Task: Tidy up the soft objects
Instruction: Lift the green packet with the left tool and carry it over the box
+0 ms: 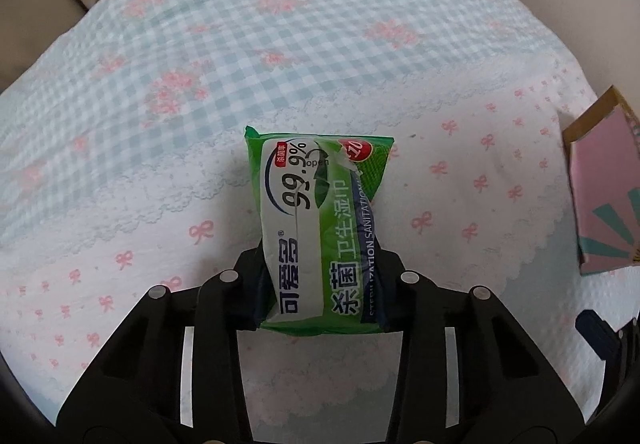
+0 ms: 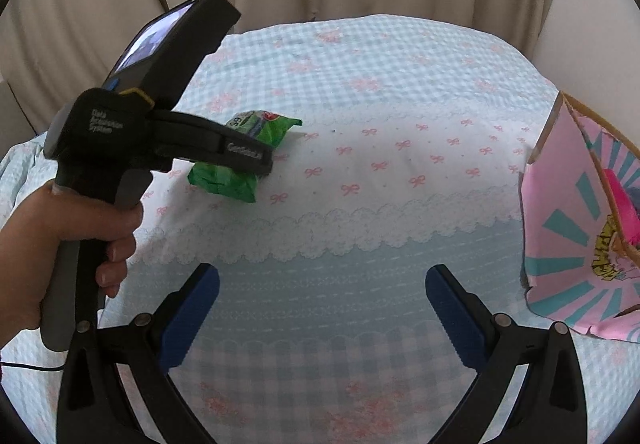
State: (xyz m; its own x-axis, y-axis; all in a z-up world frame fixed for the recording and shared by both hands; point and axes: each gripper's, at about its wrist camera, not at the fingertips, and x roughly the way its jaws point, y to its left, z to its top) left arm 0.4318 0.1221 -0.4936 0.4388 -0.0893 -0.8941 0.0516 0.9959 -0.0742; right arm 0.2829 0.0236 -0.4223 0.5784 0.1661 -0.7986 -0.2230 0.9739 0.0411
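Wet-wipe pack (image 1: pixel 320 228) lies clamped in left tool (image 1: pixel 320 296); right tool (image 2: pixel 322 308) gapes apart.

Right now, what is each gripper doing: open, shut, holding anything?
Left gripper: shut on the green wet-wipes pack, which lies on the bedspread.
Right gripper: open, nothing between its fingers.

Left gripper (image 1: pixel 320 284) is angled steeply down, both fingers squeezed against the sides of the wet wipes pack (image 1: pixel 320 228). A hand (image 2: pixel 76 248) is wrapped around its grip handle. Right gripper (image 2: pixel 322 308) sits nearer than the pack, jaws spread wide with nothing in between, blue pads (image 2: pixel 192 316) facing each other.
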